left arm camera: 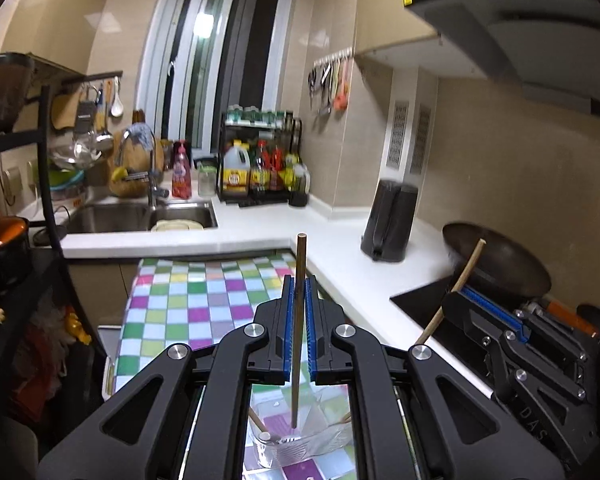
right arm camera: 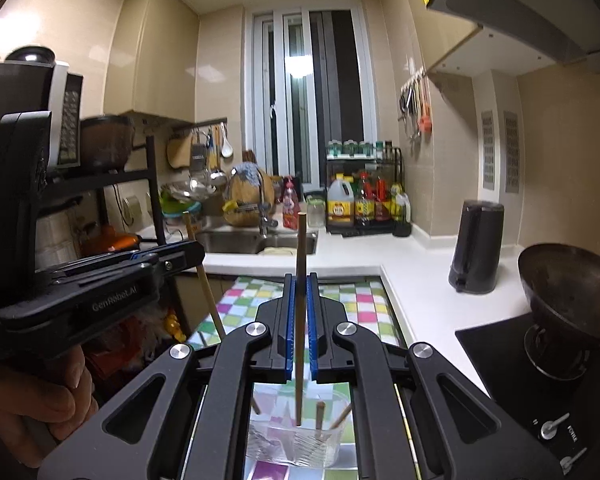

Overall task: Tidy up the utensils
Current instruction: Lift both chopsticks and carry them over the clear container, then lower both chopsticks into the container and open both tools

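- Left gripper point(left arm camera: 299, 280): blue pads clenched on one upright chopstick point(left arm camera: 299, 320), its lower tip hanging over the clear plastic container point(left arm camera: 332, 446).
- Container on checkered cloth point(left arm camera: 188, 300); at least three more sticks lean inside.
- Right gripper point(right arm camera: 300, 280): clamped on a second chopstick point(right arm camera: 300, 312), above the same container.
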Available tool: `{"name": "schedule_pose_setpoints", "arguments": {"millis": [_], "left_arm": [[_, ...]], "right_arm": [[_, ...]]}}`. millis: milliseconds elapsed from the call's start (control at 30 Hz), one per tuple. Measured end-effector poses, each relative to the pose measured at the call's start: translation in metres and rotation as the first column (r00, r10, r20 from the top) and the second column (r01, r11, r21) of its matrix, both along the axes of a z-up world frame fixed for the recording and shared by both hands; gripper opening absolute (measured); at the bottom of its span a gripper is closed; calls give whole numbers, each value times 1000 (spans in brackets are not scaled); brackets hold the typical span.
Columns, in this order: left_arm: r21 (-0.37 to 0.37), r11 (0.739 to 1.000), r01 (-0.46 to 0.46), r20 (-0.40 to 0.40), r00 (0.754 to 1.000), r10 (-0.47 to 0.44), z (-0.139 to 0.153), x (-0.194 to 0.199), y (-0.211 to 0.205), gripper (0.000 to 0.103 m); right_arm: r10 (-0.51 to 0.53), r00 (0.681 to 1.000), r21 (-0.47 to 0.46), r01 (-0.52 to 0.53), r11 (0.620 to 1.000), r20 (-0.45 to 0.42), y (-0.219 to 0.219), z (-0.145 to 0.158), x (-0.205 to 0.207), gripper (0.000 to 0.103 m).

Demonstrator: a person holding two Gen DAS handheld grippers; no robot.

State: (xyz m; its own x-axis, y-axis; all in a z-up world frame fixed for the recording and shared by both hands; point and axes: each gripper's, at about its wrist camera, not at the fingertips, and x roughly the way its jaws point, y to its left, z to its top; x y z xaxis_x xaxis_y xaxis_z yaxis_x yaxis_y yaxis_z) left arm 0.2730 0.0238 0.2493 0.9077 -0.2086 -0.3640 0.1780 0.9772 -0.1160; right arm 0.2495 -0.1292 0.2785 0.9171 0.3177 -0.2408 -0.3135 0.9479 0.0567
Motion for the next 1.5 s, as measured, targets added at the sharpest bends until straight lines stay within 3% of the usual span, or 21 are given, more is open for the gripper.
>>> {"name": "schedule_pose_setpoints", "arguments": {"millis": [267, 300, 333, 367, 433, 467, 600, 733, 967, 1067, 1133, 1300, 1500], "left_arm": [[22, 999, 46, -114, 993, -44, -52, 15, -9, 6], [20, 999, 41, -117, 992, -38, -54, 14, -8, 13], [13, 999, 37, -116, 993, -35, -54, 13, -6, 26], [6, 1000, 30, -111, 993, -29, -54, 10, -4, 30], [-3, 1000, 9, -94, 996, -9, -50, 2, 2, 31], [-9, 1000, 0, -87, 996, -1, -48, -2, 4, 31], [-32, 998, -44, -46, 998, 43, -36, -32, 17, 34], [-30, 997, -69, -13, 998, 68, -32, -74, 23, 47], [4, 995, -96, 11, 995, 96, -57, -153, 24, 61], [13, 993, -119, 9, 993, 118, -76, -180, 21, 75], [1, 992, -123, -14, 992, 123, -92, -194, 20, 87], [2, 987, -158, -106, 982, 157, -131, -212, 14, 90], [43, 983, -180, -137, 973, 184, -167, -233, 5, 90]], "right_arm": [[25, 992, -38, -30, 999, -126, 0, -50, 24, 6], [19, 991, -41, -25, 999, -134, 0, -52, 24, 9], [11, 990, -41, -17, 999, -142, -1, -54, 24, 15], [8, 989, -35, -14, 999, -145, -2, -55, 23, 21], [2, 990, -21, -5, 1000, -140, -6, -53, 18, 39], [-3, 991, -23, 0, 1000, -131, -7, -50, 14, 39], [-21, 995, -40, 17, 999, -97, -8, -41, -4, 43], [-48, 998, -31, 46, 998, -42, -14, -29, -34, 48], [-69, 998, -9, 69, 998, 1, -21, -34, -99, 61], [-113, 994, -22, 113, 993, 12, -21, -52, -129, 76], [-140, 990, -27, 140, 990, 9, -23, -64, -143, 94], [-166, 982, -55, 161, 985, -88, -29, -105, -165, 98], [-184, 970, -89, 171, 981, -158, -36, -147, -192, 98]]}}
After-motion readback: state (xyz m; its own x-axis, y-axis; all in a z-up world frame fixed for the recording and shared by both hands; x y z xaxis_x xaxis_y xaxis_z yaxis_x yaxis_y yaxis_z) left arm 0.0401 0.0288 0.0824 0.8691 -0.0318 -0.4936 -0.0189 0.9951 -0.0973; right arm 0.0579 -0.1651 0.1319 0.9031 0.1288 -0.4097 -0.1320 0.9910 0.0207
